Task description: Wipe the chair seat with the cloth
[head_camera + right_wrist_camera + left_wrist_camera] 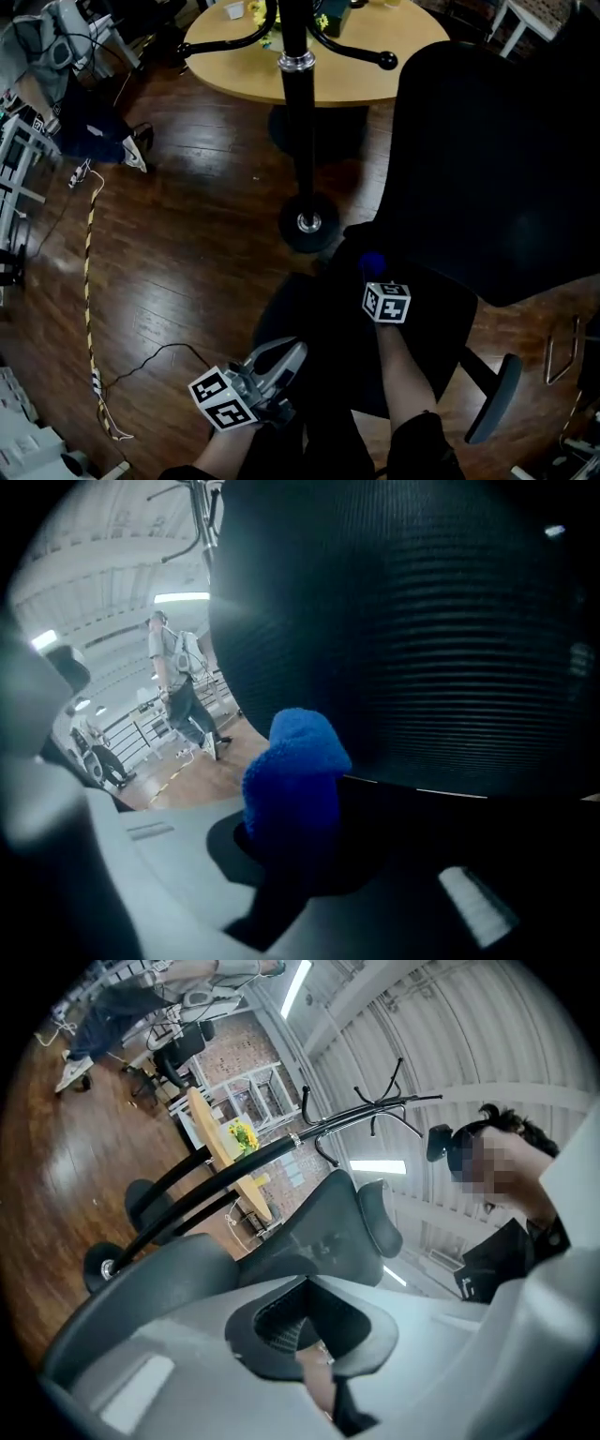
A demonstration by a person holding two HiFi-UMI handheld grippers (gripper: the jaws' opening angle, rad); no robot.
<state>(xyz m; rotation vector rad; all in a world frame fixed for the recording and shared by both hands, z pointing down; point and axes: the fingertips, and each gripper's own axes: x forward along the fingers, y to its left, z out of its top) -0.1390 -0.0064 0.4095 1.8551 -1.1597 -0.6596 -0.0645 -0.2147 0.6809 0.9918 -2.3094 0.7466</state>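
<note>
We stand over open dark wood floor (178,253), with a round table (375,66) and a coat stand (302,141) beyond. Our left claw (295,352) hangs low, left of the black chair seat (441,319), jaws together and empty. Our right claw (375,277), forearm stretched forward, is clamped on the blue cloth (373,264), which sits on the seat just before the backrest (497,159).

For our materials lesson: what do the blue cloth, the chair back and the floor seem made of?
The blue cloth: soft terry or microfibre, judging by its fuzzy nap. The chair back: probably black woven mesh; fine horizontal ribbing shows. The floor: dark wood or wood-look planks, glossy, with seams and reflections.
</note>
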